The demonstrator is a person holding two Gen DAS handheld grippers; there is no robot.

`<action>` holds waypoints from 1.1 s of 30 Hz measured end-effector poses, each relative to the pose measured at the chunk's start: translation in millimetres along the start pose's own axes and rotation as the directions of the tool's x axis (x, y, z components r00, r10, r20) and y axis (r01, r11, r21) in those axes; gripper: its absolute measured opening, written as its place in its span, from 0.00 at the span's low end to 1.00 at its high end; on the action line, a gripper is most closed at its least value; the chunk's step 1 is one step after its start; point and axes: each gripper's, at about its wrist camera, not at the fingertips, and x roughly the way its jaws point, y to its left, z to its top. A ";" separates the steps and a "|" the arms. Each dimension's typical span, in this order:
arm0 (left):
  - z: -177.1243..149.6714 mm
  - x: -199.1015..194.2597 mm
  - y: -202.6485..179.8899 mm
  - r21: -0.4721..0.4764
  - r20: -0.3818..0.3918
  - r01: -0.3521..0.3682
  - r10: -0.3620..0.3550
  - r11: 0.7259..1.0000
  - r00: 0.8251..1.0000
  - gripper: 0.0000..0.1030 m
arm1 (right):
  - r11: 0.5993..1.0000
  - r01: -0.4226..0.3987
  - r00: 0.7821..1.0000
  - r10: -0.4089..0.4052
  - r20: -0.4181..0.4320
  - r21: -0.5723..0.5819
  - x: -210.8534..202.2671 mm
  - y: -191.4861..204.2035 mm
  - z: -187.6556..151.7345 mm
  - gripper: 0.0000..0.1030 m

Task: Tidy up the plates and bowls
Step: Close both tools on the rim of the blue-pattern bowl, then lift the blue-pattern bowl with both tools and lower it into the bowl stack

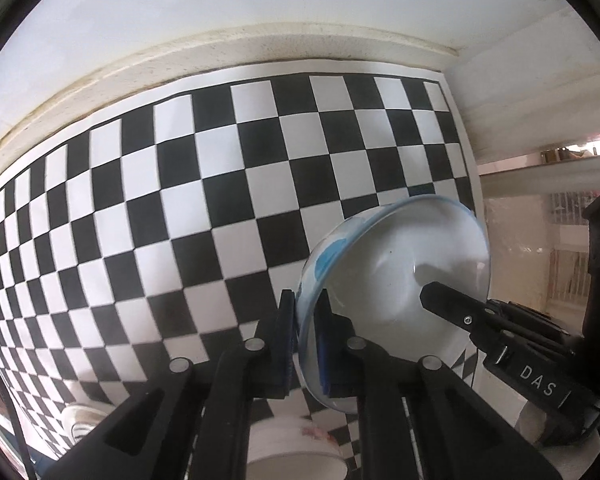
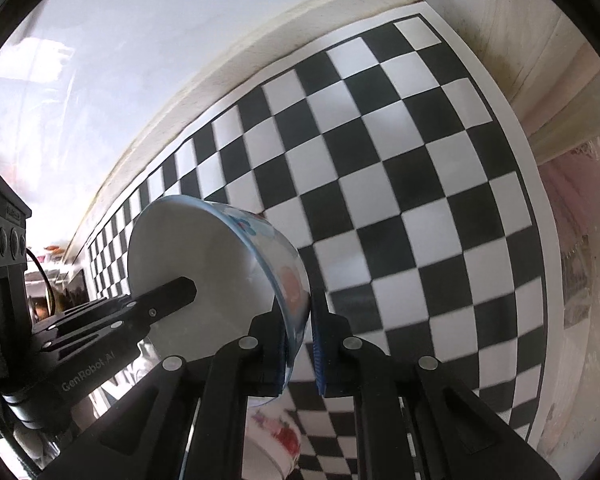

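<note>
A white bowl (image 1: 396,264) with blue and orange flower prints on its outside is held in the air, tilted on edge, between both grippers. My left gripper (image 1: 305,344) is shut on its left rim. My right gripper (image 2: 300,344) is shut on the opposite rim of the same bowl (image 2: 204,248). A finger (image 1: 452,308) of the right gripper shows inside the bowl in the left wrist view, and a left finger (image 2: 168,296) shows likewise in the right wrist view. A second white bowl (image 1: 296,448) with red prints sits below, also seen in the right wrist view (image 2: 276,440).
A black and white checkered mat (image 1: 180,220) covers the table, also in the right wrist view (image 2: 420,200). A white wall (image 1: 220,8) runs behind it. A white shoe (image 1: 80,420) lies at the lower left. A table edge with a lace cloth (image 2: 580,280) lies right.
</note>
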 end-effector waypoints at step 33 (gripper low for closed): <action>-143.9 -45.7 52.2 0.068 -0.042 0.007 -0.004 0.998 0.999 0.07 | 0.999 -0.052 0.998 0.052 -0.030 0.013 -9.5 34.6 -173.4 0.12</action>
